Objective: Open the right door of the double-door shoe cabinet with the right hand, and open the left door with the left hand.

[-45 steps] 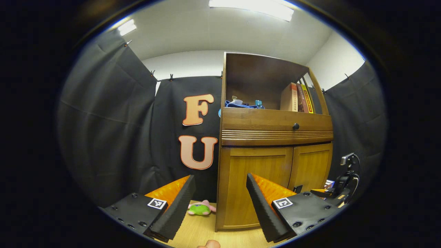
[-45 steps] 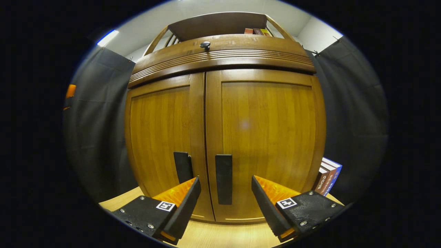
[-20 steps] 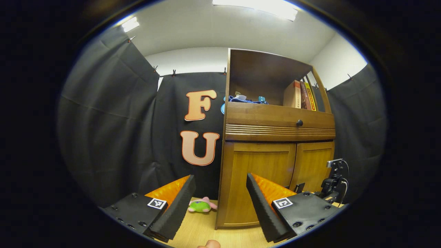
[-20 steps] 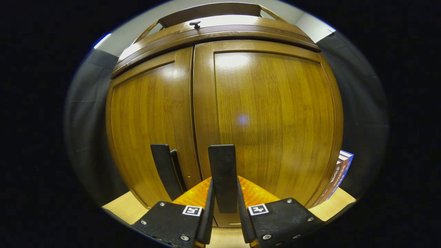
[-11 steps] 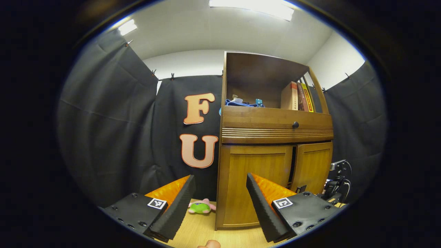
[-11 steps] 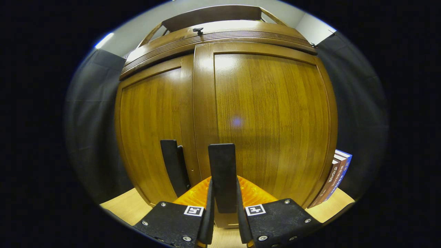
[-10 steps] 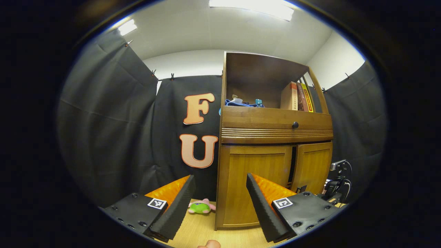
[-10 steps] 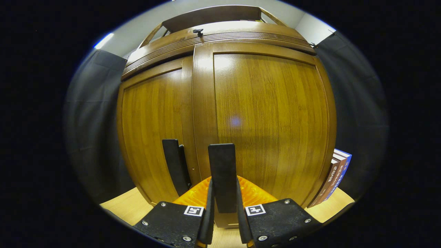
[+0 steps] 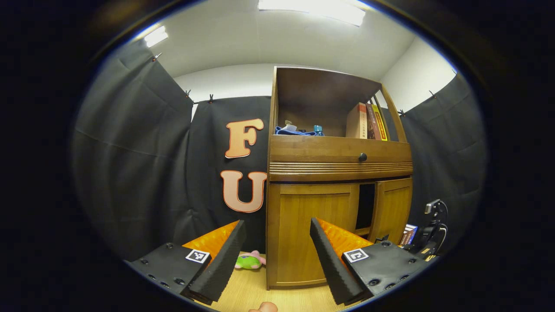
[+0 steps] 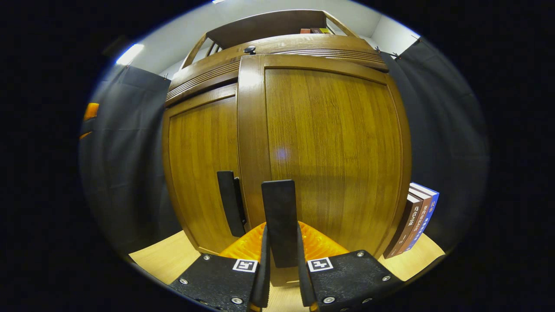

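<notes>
In the right gripper view, the right gripper [image 10: 281,277] sits nearest, its two fingers pressed in on either side of the dark upright handle [image 10: 280,221] of the right door [image 10: 329,147]; the handle stands up between the fingers, pinched from both flanks; the right door is swung a little out of line with the cabinet front, its free edge standing proud of the left door [image 10: 199,164]; the left door lies flat in its frame, and its own dark handle [image 10: 228,208] stands just beside the gap between the two doors, untouched; a few books [image 10: 414,225] lean upright against the cabinet's right side, on the light wooden floor [image 10: 164,255].

In the left gripper view, the left gripper [image 9: 277,255] is spread wide with nothing between its fingers, well apart from the shoe cabinet [image 9: 338,173]; past it on the floor, a small green and pink plush toy [image 9: 248,261] lies near the cabinet's lower left corner; the cabinet's left door is shut, while a dark opening [image 9: 365,203] shows between it and the right door, which is angled outward; the other gripper's rig [image 9: 429,236] stands at the right door's foot, by the books; above the doors runs a drawer front with a small dark knob [image 9: 362,157]; higher still, the open shelf holds blue items [image 9: 297,130] at its left end and upright books [image 9: 366,121] at its right.
</notes>
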